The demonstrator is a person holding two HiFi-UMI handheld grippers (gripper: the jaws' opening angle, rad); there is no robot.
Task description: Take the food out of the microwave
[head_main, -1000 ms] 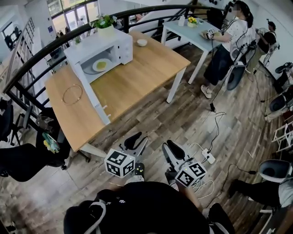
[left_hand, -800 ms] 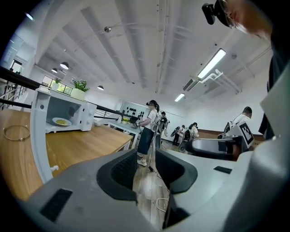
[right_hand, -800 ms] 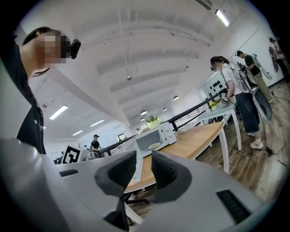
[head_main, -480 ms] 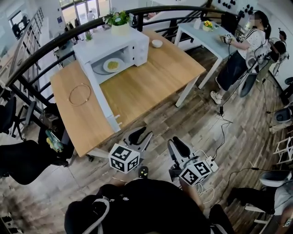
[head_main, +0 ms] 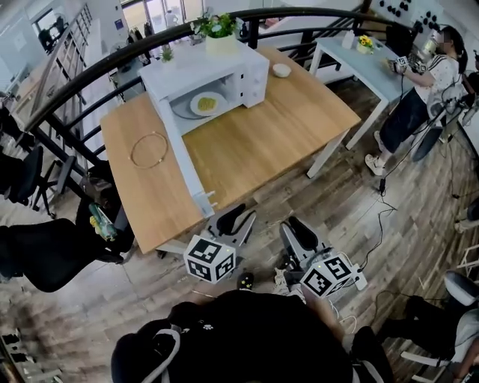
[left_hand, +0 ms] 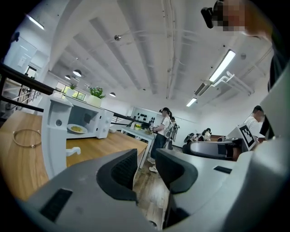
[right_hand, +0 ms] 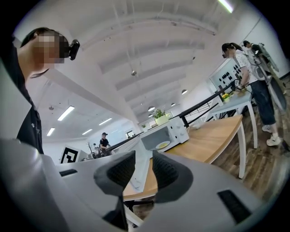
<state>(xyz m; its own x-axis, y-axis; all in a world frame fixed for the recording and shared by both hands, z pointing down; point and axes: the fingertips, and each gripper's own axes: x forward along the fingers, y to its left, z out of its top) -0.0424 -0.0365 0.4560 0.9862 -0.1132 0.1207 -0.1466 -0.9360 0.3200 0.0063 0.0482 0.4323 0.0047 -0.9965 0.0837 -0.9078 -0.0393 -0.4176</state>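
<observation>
Plate of yellow food (head_main: 207,102) in white microwave (head_main: 238,69) lies well ahead; open, empty left tongs (head_main: 238,221) are nearer than open right tongs (head_main: 296,238).

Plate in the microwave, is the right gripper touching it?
Apart. The head view shows the plate inside the microwave, while the right gripper is over the floor, short of the table.

You stand on a dark wood-plank floor (head_main: 299,194); a wooden table (head_main: 284,127) sits ahead of you; a curved black railing (head_main: 314,11) runs behind it; strip lights (left_hand: 222,65) line the white ceiling (left_hand: 136,45).
</observation>
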